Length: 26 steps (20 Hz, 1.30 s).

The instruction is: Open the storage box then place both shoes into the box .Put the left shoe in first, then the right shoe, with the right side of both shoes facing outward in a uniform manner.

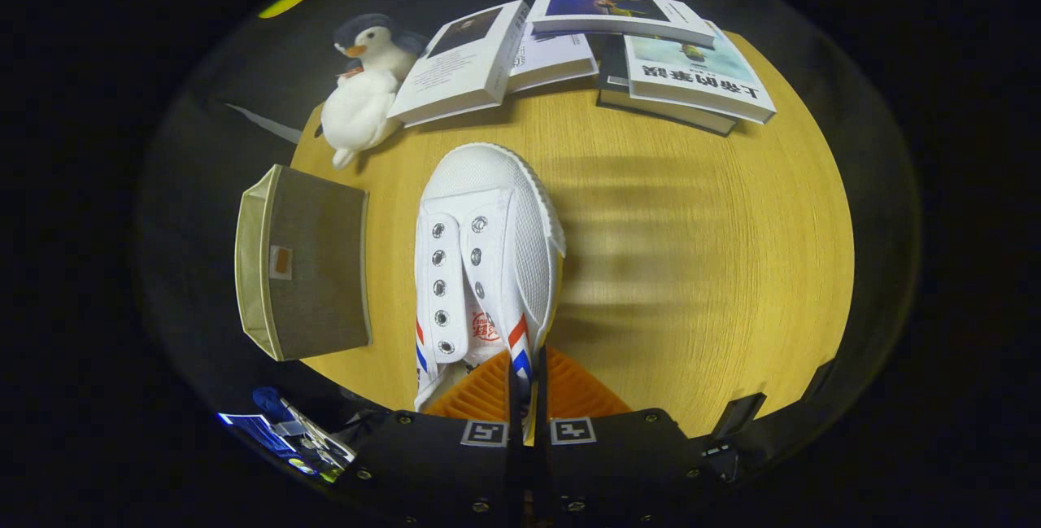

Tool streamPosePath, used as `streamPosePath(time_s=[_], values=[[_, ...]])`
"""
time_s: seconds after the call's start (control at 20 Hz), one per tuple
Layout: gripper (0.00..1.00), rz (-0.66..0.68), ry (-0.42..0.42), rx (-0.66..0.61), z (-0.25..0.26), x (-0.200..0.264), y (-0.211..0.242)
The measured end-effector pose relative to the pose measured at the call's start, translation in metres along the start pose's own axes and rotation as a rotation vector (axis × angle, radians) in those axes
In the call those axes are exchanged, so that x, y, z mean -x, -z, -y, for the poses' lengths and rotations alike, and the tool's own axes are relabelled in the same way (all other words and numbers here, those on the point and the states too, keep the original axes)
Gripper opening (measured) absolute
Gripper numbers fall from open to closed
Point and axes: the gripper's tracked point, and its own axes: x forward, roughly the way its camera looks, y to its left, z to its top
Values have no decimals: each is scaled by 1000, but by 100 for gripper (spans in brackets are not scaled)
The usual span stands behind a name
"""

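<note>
Shoe [486, 268] is clamped at its collar by the gripper [527, 373], above the table [691, 268].
It should be kept level and carried toward ten o'clock, to the box [305, 264].

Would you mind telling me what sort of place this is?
Likely a staged home tabletop: a round wooden table with books, a plush penguin, a storage box; the gripper pinches a white shoe.

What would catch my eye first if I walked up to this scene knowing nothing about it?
Most striking is the white shoe, pinched at its heel side wall between the gripper's fingers, toe pointing away over the round wooden table. Beside it stands a grey fabric storage box at the table's edge. Beyond the shoe, a plush penguin leans next to several books.
</note>
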Motion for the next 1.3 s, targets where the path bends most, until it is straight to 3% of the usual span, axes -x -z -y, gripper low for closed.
streamPosePath(time_s=[1.3], values=[[5,11,-150,291,-231,33,-51]])
